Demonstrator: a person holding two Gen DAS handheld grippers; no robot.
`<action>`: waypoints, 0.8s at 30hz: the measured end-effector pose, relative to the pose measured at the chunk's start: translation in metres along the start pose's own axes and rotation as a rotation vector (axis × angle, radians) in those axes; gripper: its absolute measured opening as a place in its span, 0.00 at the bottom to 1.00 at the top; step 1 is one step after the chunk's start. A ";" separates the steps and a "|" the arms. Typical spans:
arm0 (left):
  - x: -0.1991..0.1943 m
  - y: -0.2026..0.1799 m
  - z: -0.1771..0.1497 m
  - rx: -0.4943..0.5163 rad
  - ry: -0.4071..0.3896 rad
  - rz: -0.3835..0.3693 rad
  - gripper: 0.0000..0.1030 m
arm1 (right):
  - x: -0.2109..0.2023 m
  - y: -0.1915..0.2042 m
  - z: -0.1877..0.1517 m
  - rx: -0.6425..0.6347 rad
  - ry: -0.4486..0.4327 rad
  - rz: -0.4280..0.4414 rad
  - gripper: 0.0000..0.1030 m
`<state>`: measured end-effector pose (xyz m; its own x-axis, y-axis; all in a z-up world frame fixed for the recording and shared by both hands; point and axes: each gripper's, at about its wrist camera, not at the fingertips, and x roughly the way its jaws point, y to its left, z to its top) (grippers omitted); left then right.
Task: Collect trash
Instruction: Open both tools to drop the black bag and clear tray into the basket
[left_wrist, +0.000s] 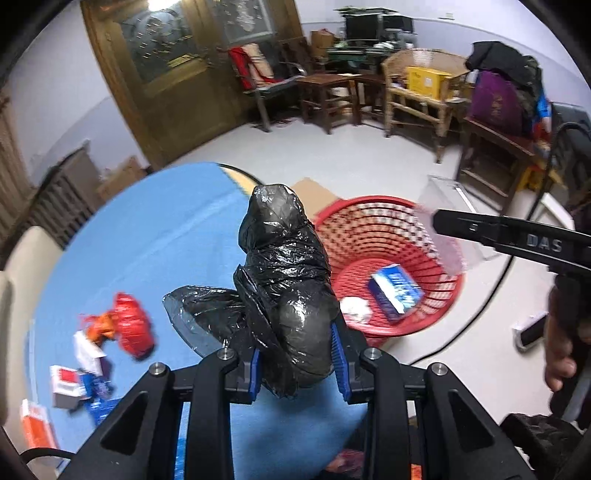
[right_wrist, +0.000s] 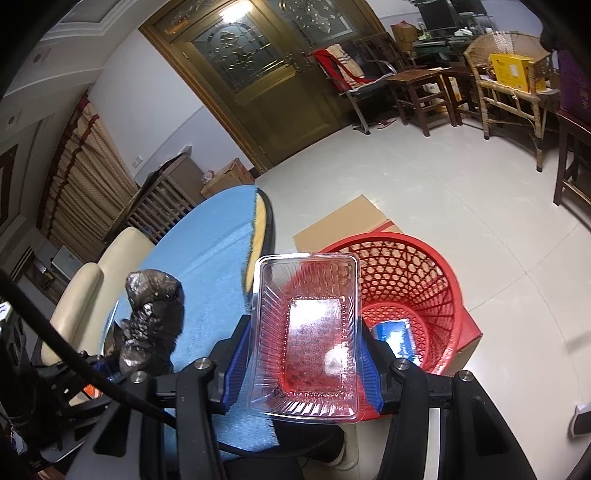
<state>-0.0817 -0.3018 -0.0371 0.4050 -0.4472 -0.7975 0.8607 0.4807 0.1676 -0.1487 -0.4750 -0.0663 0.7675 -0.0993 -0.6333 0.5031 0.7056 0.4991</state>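
Now we're mid-carry: left gripper (left_wrist: 297, 363) clamps a black plastic bag bundle (left_wrist: 284, 280), right gripper (right_wrist: 303, 369) pinches a clear plastic tray (right_wrist: 306, 336). Both hang by the red basket (right_wrist: 417, 280). Next we move over its rim & let go.

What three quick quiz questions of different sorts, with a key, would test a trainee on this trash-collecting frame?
1. True or false: the left hand-held gripper holds a red bag.
2. What does the right hand-held gripper grip? A) blue box B) clear plastic tray C) orange carton
3. Name one item already inside the red basket.

Key:
1. False: it clamps a black plastic bag.
2. B, the clear plastic tray.
3. The blue box, or the white crumpled wad beside it.
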 end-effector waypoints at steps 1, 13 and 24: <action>0.003 -0.002 0.001 0.004 0.003 -0.026 0.32 | 0.001 -0.004 0.001 0.007 0.000 -0.006 0.54; 0.043 -0.032 0.028 0.029 0.040 -0.216 0.36 | 0.006 -0.044 0.005 0.102 0.003 -0.091 0.57; 0.053 -0.021 0.030 -0.011 0.035 -0.195 0.60 | 0.022 -0.056 0.012 0.180 0.038 -0.066 0.61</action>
<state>-0.0687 -0.3581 -0.0654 0.2200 -0.5064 -0.8338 0.9182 0.3962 0.0016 -0.1552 -0.5245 -0.1011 0.7166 -0.1126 -0.6883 0.6176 0.5609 0.5513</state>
